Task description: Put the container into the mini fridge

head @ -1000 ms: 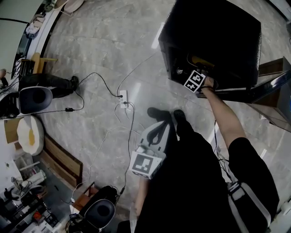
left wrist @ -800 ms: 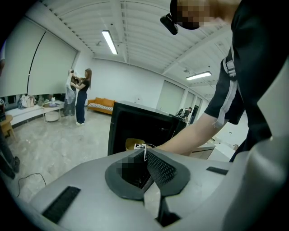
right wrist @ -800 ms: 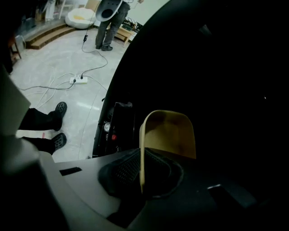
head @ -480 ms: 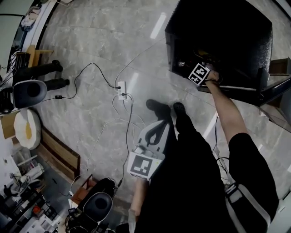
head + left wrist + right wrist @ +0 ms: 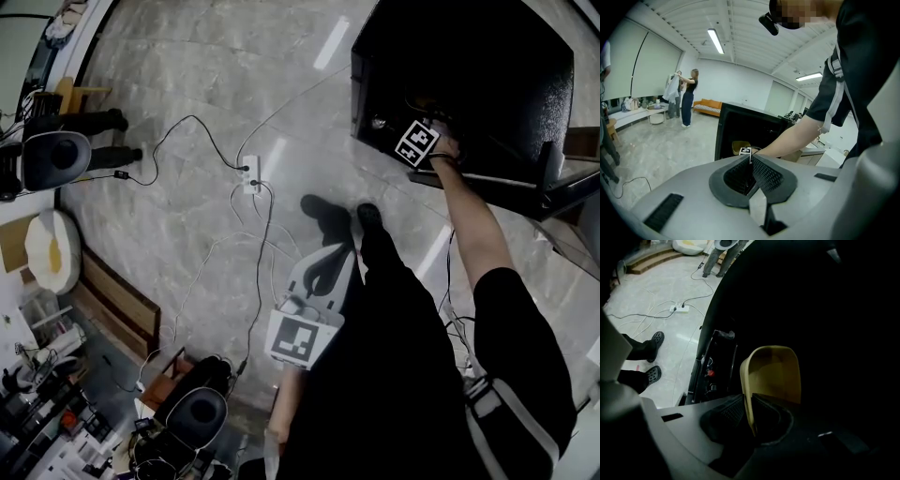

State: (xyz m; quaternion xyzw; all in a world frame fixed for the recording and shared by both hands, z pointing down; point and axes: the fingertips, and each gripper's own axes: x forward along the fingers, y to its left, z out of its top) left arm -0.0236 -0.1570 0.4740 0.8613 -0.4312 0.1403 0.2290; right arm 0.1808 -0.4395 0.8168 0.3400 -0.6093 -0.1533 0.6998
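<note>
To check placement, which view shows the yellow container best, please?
The right gripper view: the container is close, rim and inside clear. The left gripper view shows it small, far; the head view, only a yellow sliver.

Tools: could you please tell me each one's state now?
Left tool: closed, empty.
Right tool: jaws just opened, container wall between them.
</note>
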